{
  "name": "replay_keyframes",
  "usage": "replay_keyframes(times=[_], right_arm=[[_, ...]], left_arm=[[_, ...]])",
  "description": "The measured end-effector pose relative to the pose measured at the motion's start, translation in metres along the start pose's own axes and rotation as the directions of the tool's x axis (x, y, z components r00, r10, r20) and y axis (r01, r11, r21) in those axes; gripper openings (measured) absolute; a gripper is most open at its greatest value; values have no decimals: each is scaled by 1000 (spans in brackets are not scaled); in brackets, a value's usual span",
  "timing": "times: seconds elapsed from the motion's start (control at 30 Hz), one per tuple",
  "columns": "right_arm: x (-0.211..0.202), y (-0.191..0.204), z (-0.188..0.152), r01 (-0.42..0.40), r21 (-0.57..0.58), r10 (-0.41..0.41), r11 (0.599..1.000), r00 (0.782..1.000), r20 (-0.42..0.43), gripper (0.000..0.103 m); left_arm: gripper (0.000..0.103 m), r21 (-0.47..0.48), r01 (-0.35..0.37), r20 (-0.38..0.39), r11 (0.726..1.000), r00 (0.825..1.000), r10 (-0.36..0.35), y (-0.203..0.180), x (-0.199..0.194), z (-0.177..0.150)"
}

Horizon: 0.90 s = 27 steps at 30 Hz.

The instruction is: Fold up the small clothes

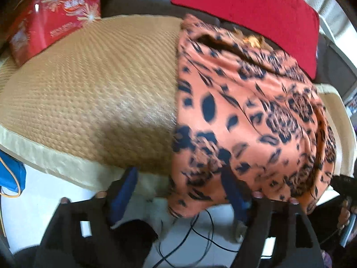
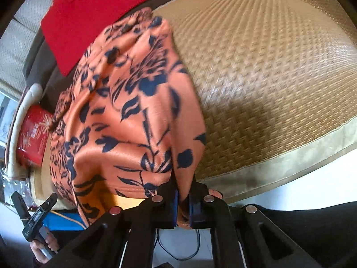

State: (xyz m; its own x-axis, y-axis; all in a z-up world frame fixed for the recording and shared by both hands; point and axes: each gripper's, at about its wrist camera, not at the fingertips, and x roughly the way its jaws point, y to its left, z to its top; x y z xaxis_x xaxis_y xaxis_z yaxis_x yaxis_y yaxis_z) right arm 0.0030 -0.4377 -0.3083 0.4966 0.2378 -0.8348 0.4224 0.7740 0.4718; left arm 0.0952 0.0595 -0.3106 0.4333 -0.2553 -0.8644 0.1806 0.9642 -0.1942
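Lying across a woven straw mat [image 1: 93, 84] that covers what looks like a bed or couch, the orange floral garment [image 1: 245, 116] is the thing being folded, and it is taking up the mat's right-hand part in the left wrist view, with one edge hanging over the mat's pale cloth border [image 2: 290, 160] toward the white floor. Beyond the garment, at the mat's far side, a red cloth [image 1: 245, 4] is lying flat, and a red printed box [image 1: 55, 15] is sitting at the mat's far left corner; neither is touching the fold line. The right gripper [image 2: 183, 203] is holding the garment's near hem, its jaws pressed together on the fabric just off the mat's border. The left gripper [image 1: 183, 192] is standing with its jaws apart at the same near edge; cloth is draping over the right-hand finger, but no pinch is showing, so I judge that this side is not yet secured. Doing the step well means, as I read it, closing the left jaws on the hem at a matching distance from the mat's border, so both corners are rising evenly, then carrying the edge toward the mat's far side while keeping it taut enough not to bunch. Thin black cables [image 1: 200, 230] are trailing on the floor below the border and need avoiding.
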Motion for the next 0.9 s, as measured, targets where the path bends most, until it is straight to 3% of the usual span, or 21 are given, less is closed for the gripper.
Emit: replay_keyframes(times=[0.23, 0.3, 0.33, 0.37, 0.43, 0.47, 0.57, 0.7, 0.73, 0.77, 0.83, 0.9], right_arm=[[5, -28, 2, -47, 50, 48, 998, 998, -28, 7], [6, -33, 6, -57, 59, 59, 997, 998, -31, 7], [4, -37, 6, -65, 66, 67, 996, 997, -32, 7], [6, -44, 8, -72, 72, 74, 995, 997, -33, 7], [4, -51, 9, -99, 99, 103, 990, 994, -38, 8], [14, -52, 17, -114, 116, 120, 987, 992, -45, 8], [13, -66, 19, -166, 187, 179, 968, 982, -54, 12], [12, -75, 23, -148, 188, 165, 971, 983, -76, 19], [13, -75, 24, -141, 184, 158, 973, 984, -80, 20], [14, -76, 25, -128, 176, 145, 976, 986, -85, 20], [15, -75, 26, -114, 152, 129, 982, 987, -95, 20], [16, -77, 27, -104, 145, 118, 984, 989, -92, 20]], left_arm=[[81, -9, 5, -142, 1000, 990, -6, -7, 39, -12], [66, -27, 21, -166, 999, 986, -25, -6, 48, -14], [38, -35, 29, -189, 999, 981, -35, -5, 54, -15], [25, -46, 51, -205, 998, 977, -59, -6, 58, -16], [9, -52, 83, -204, 995, 975, -92, -10, 60, -16], [8, -29, 85, -192, 996, 977, -89, -14, 57, -17], [8, -18, 110, -167, 994, 980, -111, -24, 53, -16], [11, -50, 108, -175, 993, 978, -116, -19, 56, -15], [25, -49, 99, -187, 994, 977, -107, -16, 56, -16], [48, -42, 91, -199, 995, 975, -97, -19, 60, -18], [70, -28, 76, -207, 997, 975, -80, -31, 68, -23], [70, -16, 66, -202, 998, 977, -68, -39, 77, -21]])
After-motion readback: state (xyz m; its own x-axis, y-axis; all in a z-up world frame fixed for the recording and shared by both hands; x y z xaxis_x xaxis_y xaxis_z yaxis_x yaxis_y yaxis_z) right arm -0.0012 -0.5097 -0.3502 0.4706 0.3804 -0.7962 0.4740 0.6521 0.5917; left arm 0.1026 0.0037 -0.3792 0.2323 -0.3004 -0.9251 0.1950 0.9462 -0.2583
